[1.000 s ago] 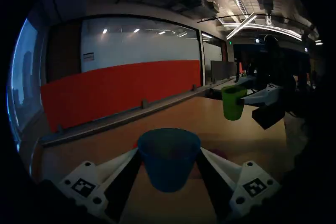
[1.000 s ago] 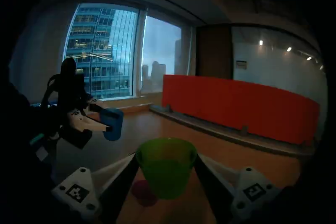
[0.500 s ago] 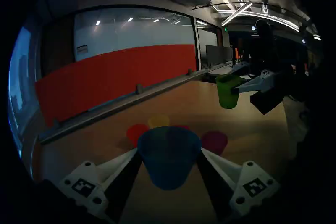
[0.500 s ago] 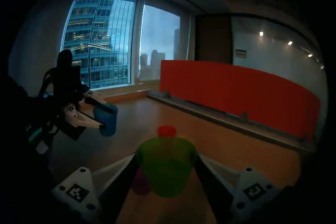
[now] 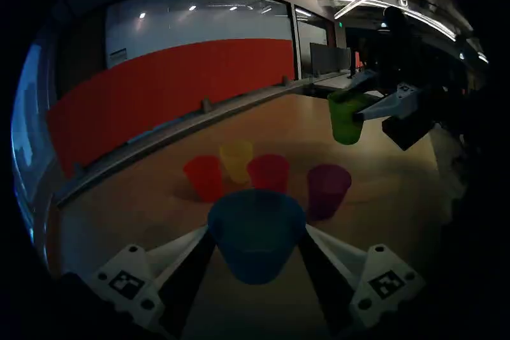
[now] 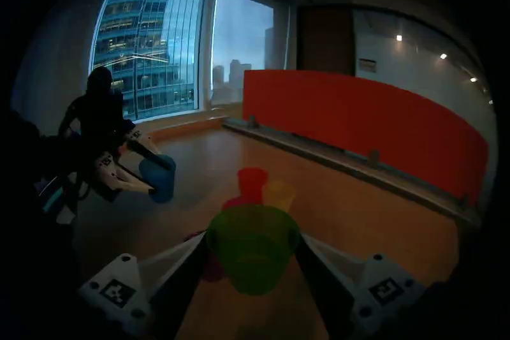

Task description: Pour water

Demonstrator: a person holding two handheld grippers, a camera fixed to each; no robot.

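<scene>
Left claw closed on blue cup, both fingers pressed to its sides; cup held upright above worktop. Right claw clamped same way on green cup. Water in either cup cannot be told.

In left gripper view, four cups seen grouped on worktop: red cup, yellow cup, crimson cup, purple cup. Ceiling light strips also seen there.

In right gripper view, group partly hidden behind green cup. Window seen there.
</scene>
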